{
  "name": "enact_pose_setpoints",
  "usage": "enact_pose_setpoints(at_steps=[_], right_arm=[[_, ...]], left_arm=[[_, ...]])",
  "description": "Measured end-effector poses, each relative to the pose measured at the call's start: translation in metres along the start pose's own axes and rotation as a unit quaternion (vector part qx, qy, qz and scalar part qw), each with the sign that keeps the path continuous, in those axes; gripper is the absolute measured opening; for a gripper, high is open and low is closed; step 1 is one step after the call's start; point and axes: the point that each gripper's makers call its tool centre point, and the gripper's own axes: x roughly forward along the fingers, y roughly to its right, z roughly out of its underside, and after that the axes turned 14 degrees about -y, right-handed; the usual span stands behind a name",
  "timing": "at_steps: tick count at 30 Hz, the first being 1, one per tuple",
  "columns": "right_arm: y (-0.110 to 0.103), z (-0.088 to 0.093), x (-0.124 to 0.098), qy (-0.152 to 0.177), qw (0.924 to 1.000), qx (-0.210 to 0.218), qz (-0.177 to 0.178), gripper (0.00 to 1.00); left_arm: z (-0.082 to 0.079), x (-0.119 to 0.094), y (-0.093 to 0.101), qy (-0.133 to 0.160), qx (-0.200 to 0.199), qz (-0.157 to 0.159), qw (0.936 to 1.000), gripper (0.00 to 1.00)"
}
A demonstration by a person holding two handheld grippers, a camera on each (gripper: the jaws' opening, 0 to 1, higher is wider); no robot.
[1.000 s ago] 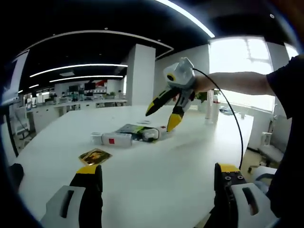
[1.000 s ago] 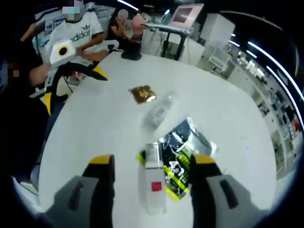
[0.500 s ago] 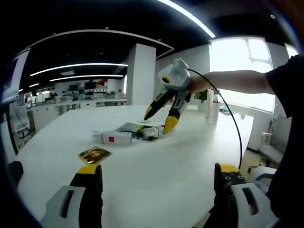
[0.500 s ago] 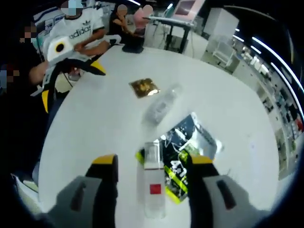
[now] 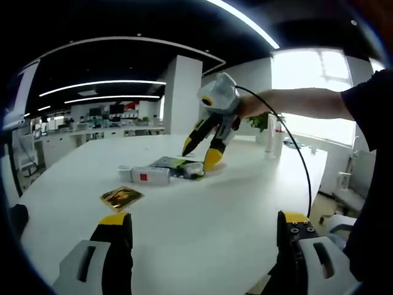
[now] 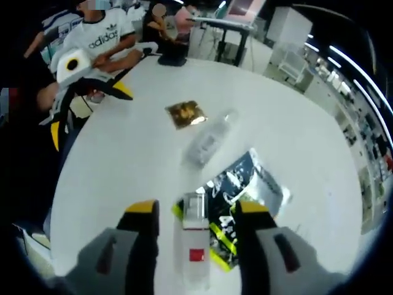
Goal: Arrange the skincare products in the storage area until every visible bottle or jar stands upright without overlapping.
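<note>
In the right gripper view, the right hand-held gripper (image 6: 193, 216) is open, with one jaw on each side of a clear bottle with a red label (image 6: 192, 249). The bottle lies flat on the white counter (image 6: 123, 153), between the jaws, and I cannot tell if they touch it. Just beside it lies a black and yellow packet (image 6: 245, 187). A second clear bottle (image 6: 209, 140) lies flat farther off, and a small gold packet (image 6: 185, 114) lies beyond that.

In the left gripper view, the left hand-held gripper (image 5: 199, 230) is open over bare counter, well apart from the products. The right one hangs over the pile.
</note>
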Motion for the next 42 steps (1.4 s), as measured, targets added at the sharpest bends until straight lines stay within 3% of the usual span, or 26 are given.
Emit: enact_pose_setpoints(at_steps=[5, 25, 42], right_arm=[[-0.003, -0.001, 0.004, -0.012, 0.9999, -0.001, -0.008, 0.41], [-0.011, -0.001, 0.022, -0.059, 0.9977, -0.008, -0.034, 0.32], [0.001, 0.007, 0.031, -0.093, 0.9945, -0.009, -0.048, 0.26]], left_arm=[[0.001, -0.001, 0.001, 0.001, -0.002, 0.002, 1.0000, 1.00], [0.005, -0.002, -0.001, 0.002, -0.005, 0.003, 1.0000, 1.00], [0.005, 0.001, -0.009, 0.001, -0.006, 0.005, 1.0000, 1.00]])
